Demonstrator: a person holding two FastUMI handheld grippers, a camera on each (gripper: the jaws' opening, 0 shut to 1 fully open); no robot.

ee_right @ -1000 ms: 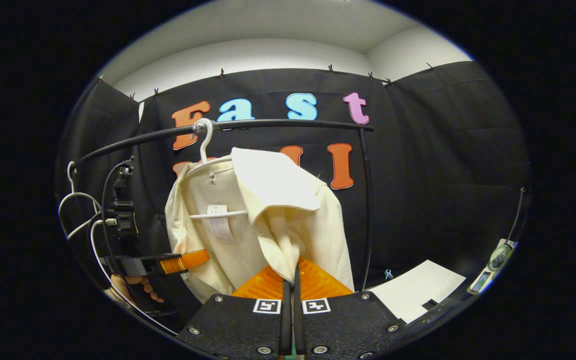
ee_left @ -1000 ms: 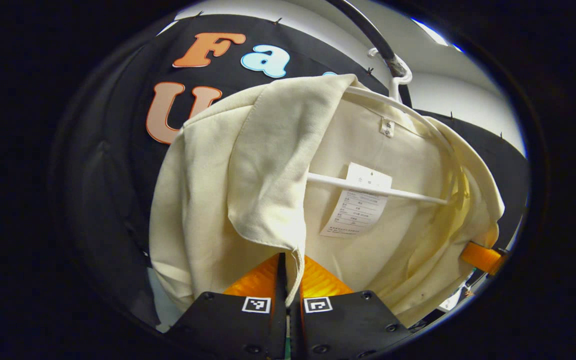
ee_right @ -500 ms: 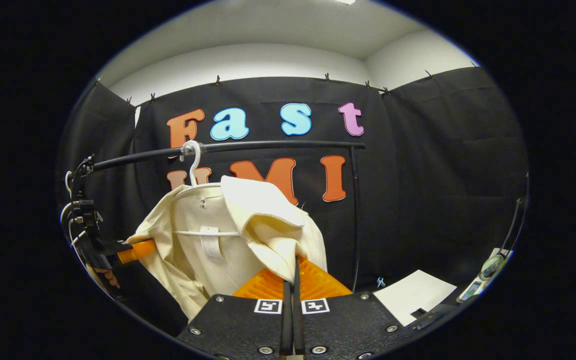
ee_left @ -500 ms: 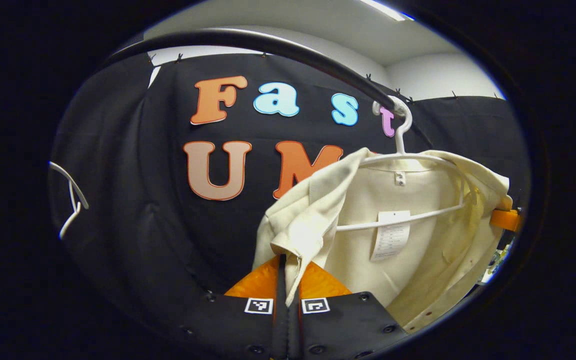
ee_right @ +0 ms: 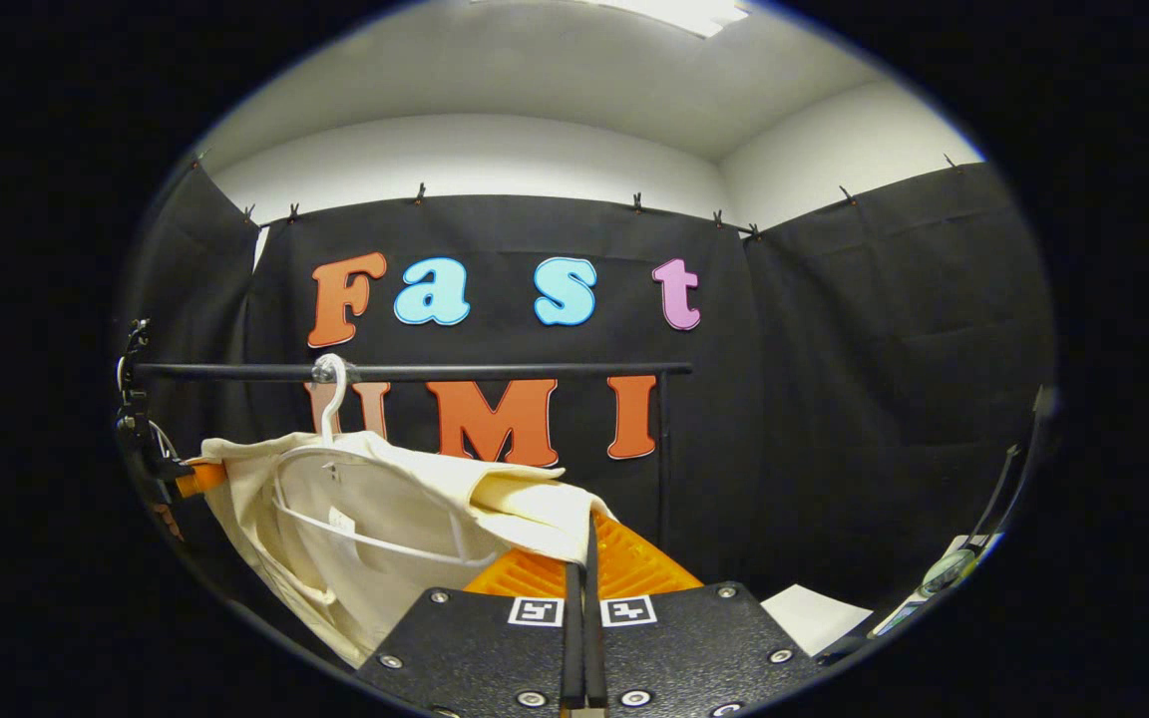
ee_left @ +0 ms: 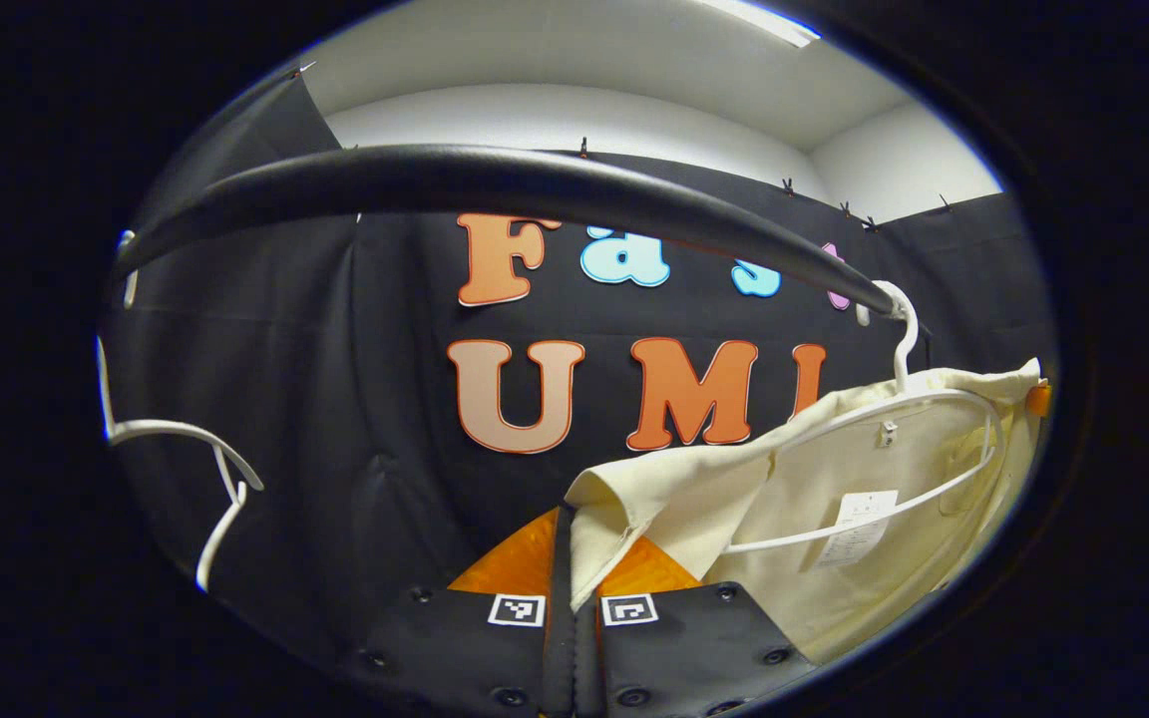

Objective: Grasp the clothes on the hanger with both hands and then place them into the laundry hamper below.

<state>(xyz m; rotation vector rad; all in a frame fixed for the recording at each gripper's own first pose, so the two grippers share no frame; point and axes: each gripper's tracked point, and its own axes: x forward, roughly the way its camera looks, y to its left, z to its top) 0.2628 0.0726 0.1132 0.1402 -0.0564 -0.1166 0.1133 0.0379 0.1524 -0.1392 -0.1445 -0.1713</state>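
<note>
A cream shirt (ee_left: 734,489) hangs open around a white hanger (ee_left: 899,399) whose hook sits on the black rail (ee_left: 495,175). My left gripper (ee_left: 572,558) is shut on the shirt's front edge, which runs up between its fingers. In the right gripper view the same shirt (ee_right: 365,499) is stretched wide under the hanger (ee_right: 333,384) on the rail (ee_right: 415,372). My right gripper (ee_right: 584,558) is shut on the shirt's other front edge. The left gripper (ee_right: 191,479) shows at the shirt's far left side, and the right gripper (ee_left: 1036,399) peeks past the shirt's right edge.
Empty white hangers (ee_left: 176,439) hang at the rail's left end. The rail's upright post (ee_right: 661,449) stands just right of the shirt. A white sheet (ee_right: 814,613) and a small device (ee_right: 944,573) lie low on the right.
Both grippers have pulled away from the rail and apart, each keeping its hold. The shirt's front has spread wide and now sits lower and farther off in both views.
</note>
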